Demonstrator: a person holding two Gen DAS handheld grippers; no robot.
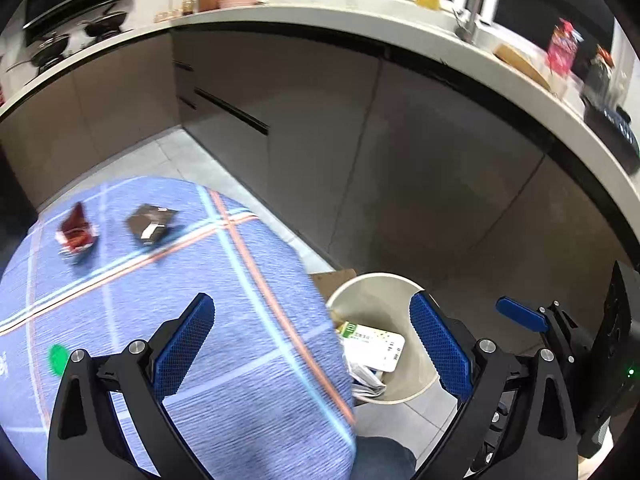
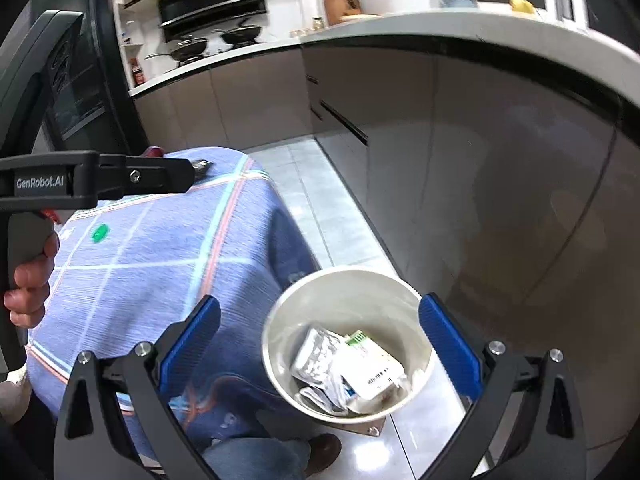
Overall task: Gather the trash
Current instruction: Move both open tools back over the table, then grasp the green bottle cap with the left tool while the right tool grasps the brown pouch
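A white bin (image 1: 374, 277) stands on the floor beside the table, holding a white carton with a green label (image 1: 376, 344) and crumpled packets. On the blue checked tablecloth (image 1: 240, 400) lie a red wrapper (image 1: 76, 232) and a brown wrapper (image 1: 150, 224), far ahead of my left gripper (image 1: 314, 344). That gripper hangs open over the table edge and the bin with nothing between its fingers. My right gripper (image 2: 320, 342) is open and bare above the bin (image 2: 320, 300), where the carton (image 2: 372, 364) and a silver packet (image 2: 320, 352) show.
Grey kitchen cabinets (image 1: 400, 160) and a countertop (image 1: 320, 12) curve around behind the bin. A green spot (image 2: 99, 233) marks the cloth. A hand (image 2: 32, 276) grips the left gripper's black frame (image 2: 80, 184). A person's shoe (image 2: 324, 448) stands beside the bin on the tiled floor (image 2: 320, 208).
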